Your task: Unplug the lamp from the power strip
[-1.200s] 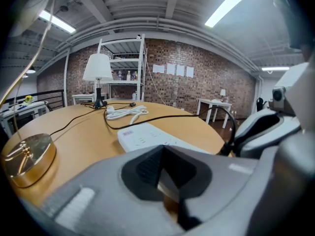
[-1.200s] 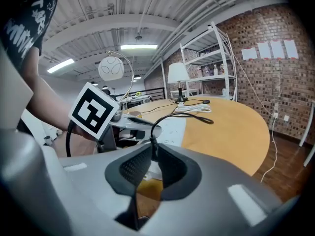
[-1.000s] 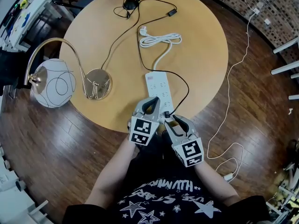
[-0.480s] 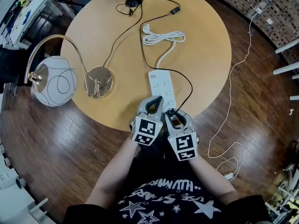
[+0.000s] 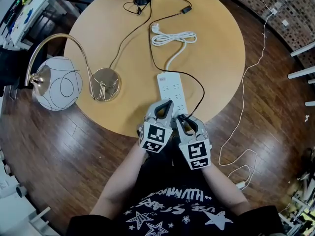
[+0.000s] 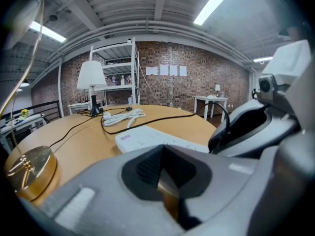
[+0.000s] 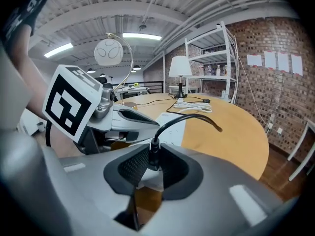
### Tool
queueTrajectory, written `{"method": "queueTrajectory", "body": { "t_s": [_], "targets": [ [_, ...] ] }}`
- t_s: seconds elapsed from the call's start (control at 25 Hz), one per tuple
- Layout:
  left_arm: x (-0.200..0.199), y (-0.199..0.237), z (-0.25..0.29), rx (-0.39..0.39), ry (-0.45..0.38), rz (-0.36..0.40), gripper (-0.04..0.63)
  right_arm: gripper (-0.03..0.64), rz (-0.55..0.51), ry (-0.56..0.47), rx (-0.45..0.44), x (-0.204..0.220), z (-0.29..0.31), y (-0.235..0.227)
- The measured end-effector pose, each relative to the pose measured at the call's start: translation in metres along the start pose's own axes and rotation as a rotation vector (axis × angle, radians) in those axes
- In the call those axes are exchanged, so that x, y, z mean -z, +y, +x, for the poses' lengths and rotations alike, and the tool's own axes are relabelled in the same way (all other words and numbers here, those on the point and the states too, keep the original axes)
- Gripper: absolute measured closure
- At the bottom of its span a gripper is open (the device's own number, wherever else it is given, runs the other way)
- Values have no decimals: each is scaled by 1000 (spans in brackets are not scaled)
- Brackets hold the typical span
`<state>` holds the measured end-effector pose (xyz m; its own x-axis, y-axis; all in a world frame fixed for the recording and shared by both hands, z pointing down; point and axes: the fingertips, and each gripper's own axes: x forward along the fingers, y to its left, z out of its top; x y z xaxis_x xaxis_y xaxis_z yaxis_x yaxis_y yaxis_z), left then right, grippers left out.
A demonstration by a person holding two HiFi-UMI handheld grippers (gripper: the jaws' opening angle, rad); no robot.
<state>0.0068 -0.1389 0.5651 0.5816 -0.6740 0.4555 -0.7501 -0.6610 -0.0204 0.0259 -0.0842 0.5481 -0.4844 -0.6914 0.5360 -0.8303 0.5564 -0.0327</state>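
- A round wooden counter [image 5: 216, 48] in a brick-walled room carries the white power strip [image 5: 170, 85], which lies close to the edge nearest me.
- The table lamp [image 6: 92, 75] stands at the far side. Its black cord [image 5: 199, 90] runs to the plug [image 7: 151, 154], which looks seated in the strip's near end, so nothing is unplugged yet.
- My right gripper [image 5: 181, 118] has its jaws closing around that plug, not clearly clamped on it.
- My left gripper [image 5: 166, 104] has its jaws clenched on nothing, tips at the strip's near end.
- What is left, I judge: finish the grip, then pull the plug free.
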Motion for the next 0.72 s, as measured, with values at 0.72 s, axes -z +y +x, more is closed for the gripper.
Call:
{"method": "queueTrajectory", "body": {
  "t_s": [0.72],
  "targets": [
    [-1, -5, 4, 10, 16, 56, 592, 552, 16, -2, 20, 4, -3, -7]
  ]
}}
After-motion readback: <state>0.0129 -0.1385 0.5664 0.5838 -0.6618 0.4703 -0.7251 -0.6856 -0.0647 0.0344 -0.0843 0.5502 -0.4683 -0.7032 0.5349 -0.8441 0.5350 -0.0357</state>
